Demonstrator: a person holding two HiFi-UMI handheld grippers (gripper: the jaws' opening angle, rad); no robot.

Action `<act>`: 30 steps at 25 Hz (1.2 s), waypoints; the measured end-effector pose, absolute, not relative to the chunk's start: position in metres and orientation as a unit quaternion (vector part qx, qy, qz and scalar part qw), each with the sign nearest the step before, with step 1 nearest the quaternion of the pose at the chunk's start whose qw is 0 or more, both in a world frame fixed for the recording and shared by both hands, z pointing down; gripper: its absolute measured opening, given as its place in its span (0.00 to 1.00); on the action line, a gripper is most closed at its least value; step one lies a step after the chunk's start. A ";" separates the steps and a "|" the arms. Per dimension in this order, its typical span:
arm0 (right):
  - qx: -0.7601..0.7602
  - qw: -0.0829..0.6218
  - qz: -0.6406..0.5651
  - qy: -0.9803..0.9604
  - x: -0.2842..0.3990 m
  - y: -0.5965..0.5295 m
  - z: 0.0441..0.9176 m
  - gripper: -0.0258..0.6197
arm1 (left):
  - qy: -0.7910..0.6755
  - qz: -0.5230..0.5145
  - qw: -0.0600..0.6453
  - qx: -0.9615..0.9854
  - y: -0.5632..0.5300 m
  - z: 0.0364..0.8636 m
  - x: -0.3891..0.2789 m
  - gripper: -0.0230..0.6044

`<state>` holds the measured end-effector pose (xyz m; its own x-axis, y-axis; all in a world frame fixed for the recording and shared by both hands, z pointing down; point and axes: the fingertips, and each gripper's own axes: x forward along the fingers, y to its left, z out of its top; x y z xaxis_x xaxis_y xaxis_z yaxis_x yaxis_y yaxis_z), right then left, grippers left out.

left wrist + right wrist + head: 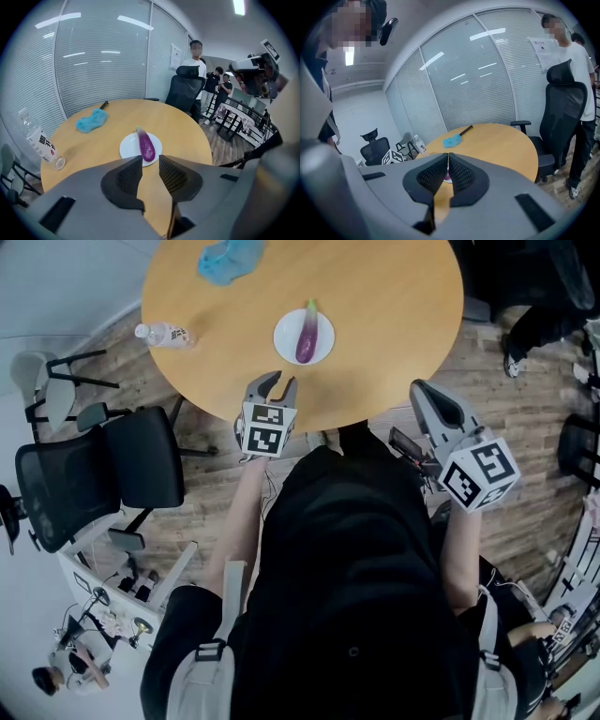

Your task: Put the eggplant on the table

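Eggplant: the purple eggplant (307,334) (146,145) lies lengthwise on a white plate (281,338) (126,149), ahead of the left gripper and clear of its jaws; it is not on the bare surface.
Plate: sits on the round wooden surface (394,315) (178,126) (501,140), in front of the left gripper.
Left gripper: the left gripper (278,381) (150,159) is held above the near edge of the surface and tilted down toward the plate. Its jaws stand somewhat apart with nothing between them.
Right gripper: the right gripper (417,385) (448,154) is off the edge of the surface, to the right of the left one. Its jaws are pressed together at the tips and hold nothing. The eggplant is ahead of it and to its left.
Bottle: a clear plastic bottle (164,334) (40,140) (419,144) lies on its side at the rim of the surface, well left of the left gripper.
Duster: a blue duster (228,259) (91,120) (451,139) lies beyond the plate, ahead and left of both grippers.
Chair: a black office chair (185,91) (562,108) stands at the far side of the surface, right of the right gripper's line.
Person: a person in a white shirt (194,61) (574,56) stands behind that chair.
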<state>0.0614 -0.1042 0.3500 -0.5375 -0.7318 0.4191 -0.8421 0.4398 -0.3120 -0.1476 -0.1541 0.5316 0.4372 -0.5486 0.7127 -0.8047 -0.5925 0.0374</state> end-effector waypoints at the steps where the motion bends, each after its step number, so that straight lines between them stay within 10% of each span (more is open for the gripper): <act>1: 0.468 0.111 0.247 -0.842 0.059 -0.102 0.349 0.07 | -0.411 0.334 0.188 0.827 -0.152 0.529 -0.149 0.22; 30: 0.491 0.127 0.251 -0.825 0.047 -0.025 0.358 0.07 | -0.399 0.239 0.217 0.858 -0.058 0.492 -0.171 0.06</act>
<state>0.0466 -0.0252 0.3582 -0.4861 -0.7462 0.4548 -0.8731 0.3927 -0.2890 -0.1710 -0.0585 0.4921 0.5674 -0.5813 0.5832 -0.7888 -0.5869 0.1825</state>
